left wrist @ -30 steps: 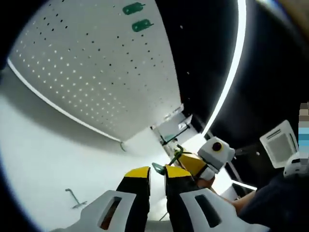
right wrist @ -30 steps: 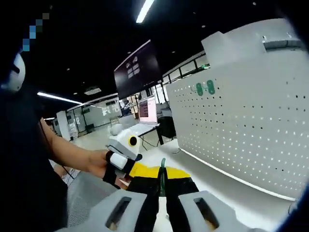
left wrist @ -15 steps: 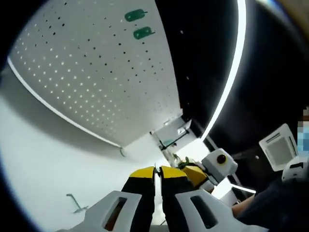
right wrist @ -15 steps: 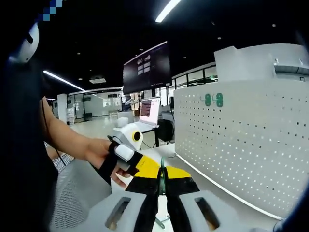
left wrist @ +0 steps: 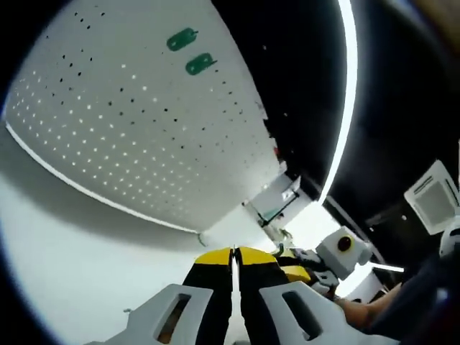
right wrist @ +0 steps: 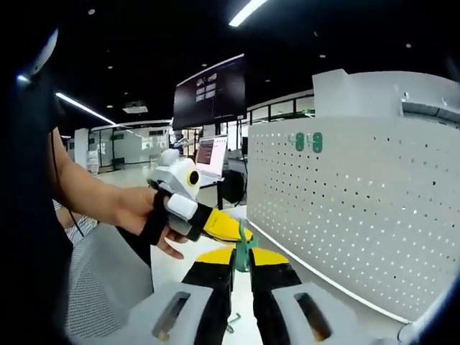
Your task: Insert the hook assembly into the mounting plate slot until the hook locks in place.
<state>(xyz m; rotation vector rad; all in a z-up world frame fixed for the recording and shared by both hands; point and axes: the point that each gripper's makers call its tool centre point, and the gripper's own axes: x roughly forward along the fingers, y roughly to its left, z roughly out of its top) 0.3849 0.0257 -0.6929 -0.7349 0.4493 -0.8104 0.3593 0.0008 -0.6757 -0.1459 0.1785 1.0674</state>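
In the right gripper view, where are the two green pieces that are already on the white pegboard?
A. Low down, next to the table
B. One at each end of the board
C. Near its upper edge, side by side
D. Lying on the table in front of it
C: the two green pieces sit close together near the top of the white pegboard.

Dark ceiling with long white strip light (right wrist: 246, 11). Large black wall-mounted screen (right wrist: 209, 92) hung below it. Open laptop with lit display (right wrist: 209, 155) under that screen. Glazed office partitions and pale floor left of screen. Square ceiling vent (left wrist: 433, 206) noted overhead.
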